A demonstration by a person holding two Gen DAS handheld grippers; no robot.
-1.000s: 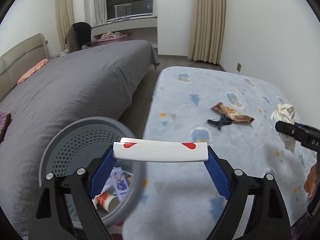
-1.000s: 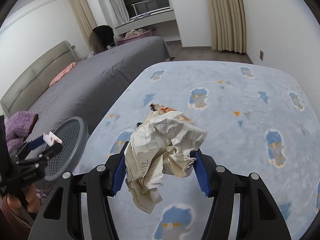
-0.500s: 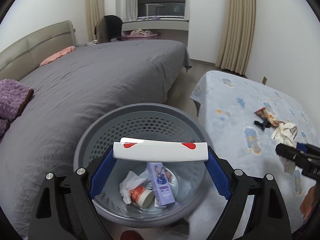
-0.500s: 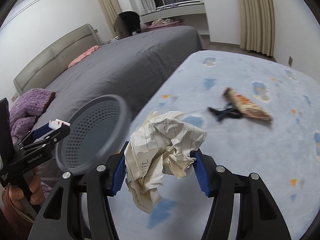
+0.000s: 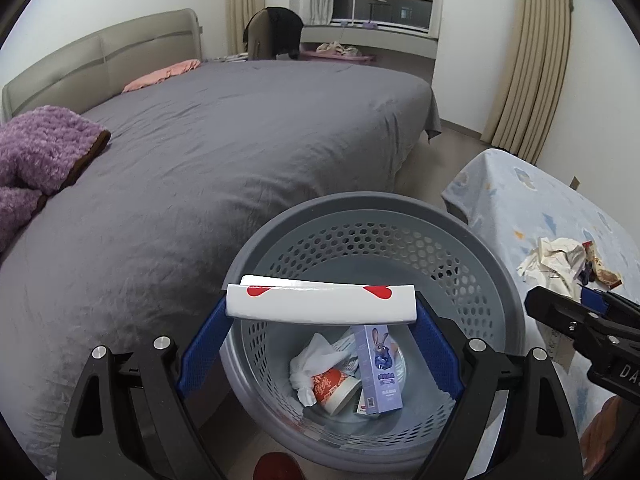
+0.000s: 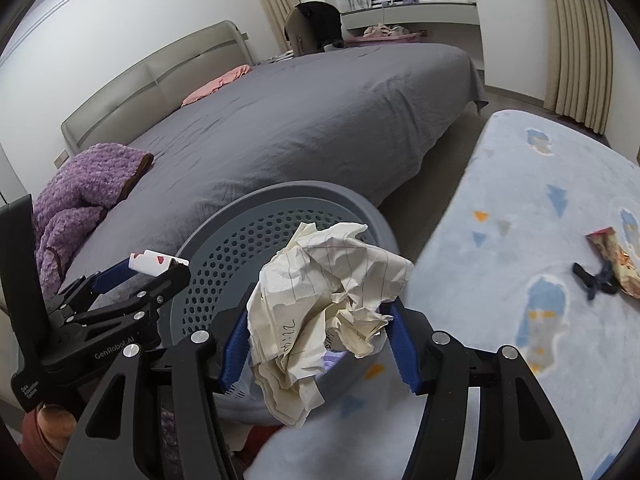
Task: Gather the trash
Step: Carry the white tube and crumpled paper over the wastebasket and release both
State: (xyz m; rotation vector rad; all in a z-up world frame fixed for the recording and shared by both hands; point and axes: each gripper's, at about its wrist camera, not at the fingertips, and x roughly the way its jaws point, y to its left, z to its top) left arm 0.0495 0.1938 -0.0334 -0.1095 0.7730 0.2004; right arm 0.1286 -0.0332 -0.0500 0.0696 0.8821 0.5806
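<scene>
A white card (image 5: 322,309) with two red hearts is pinched flat, edge-on, above the grey perforated bin (image 5: 496,276), which holds a white tissue (image 5: 316,360), an orange cup (image 5: 335,388) on its side and a lilac box (image 5: 380,364) with a rabbit. Crumpled lined paper (image 6: 324,304) is squeezed just over the bin's rim. A snack wrapper (image 6: 612,264) and a dark clip (image 6: 596,280) lie touching on the pale blue blanket (image 6: 520,200).

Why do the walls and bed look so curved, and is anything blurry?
Both wrist views are fisheye, so the bed bulges and the corners go black. Left view: sharp down into the basket. Right view: the crumpled paper is crisp, while the blue blanket near the snack wrapper looks slightly smeared.
</scene>
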